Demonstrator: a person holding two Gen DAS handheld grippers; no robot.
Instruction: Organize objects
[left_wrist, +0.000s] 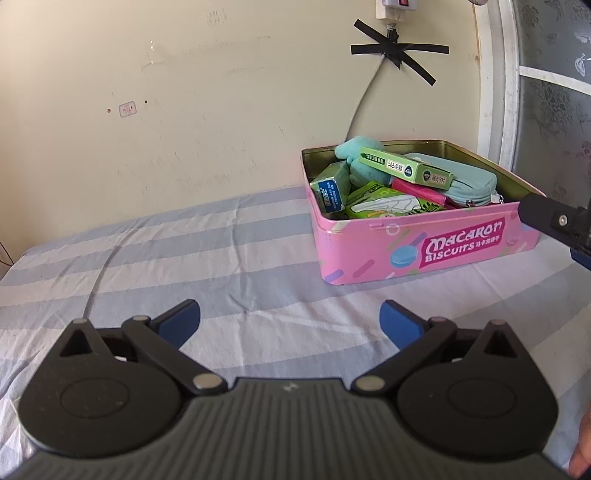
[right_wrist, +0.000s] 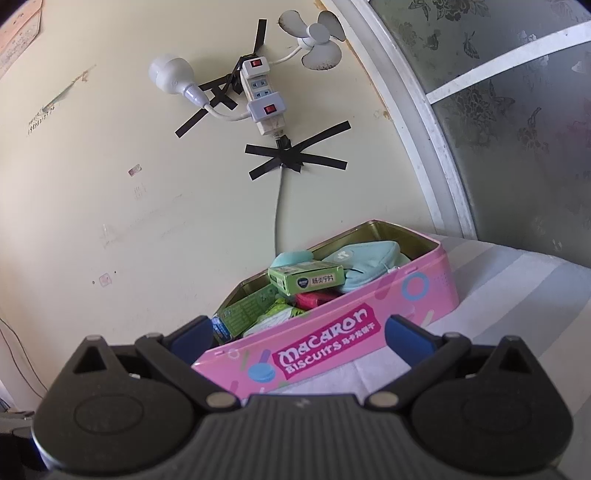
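A pink biscuit tin (left_wrist: 424, 251) (right_wrist: 332, 354) stands lidless on the striped bed sheet (left_wrist: 184, 251), near the wall. Inside lie a long green box (left_wrist: 406, 168) (right_wrist: 306, 278), a teal pouch (left_wrist: 469, 184) (right_wrist: 369, 266), a teal soft toy (left_wrist: 354, 147), a red packet (left_wrist: 417, 190) and other green packs (left_wrist: 380, 205). My left gripper (left_wrist: 290, 319) hovers open over bare sheet, in front and left of the tin, holding nothing. My right gripper (right_wrist: 297, 336) is open and empty, tilted, close to the tin's front wall. Part of it shows at the left wrist view's right edge (left_wrist: 554, 221).
A beige wall (left_wrist: 184, 110) rises behind the bed. A power strip (right_wrist: 262, 96) with a bulb (right_wrist: 170, 74) and small fan (right_wrist: 317, 40) is taped to it, and a grey cable (right_wrist: 279, 206) drops behind the tin. A white-framed frosted window (right_wrist: 517, 129) stands at right.
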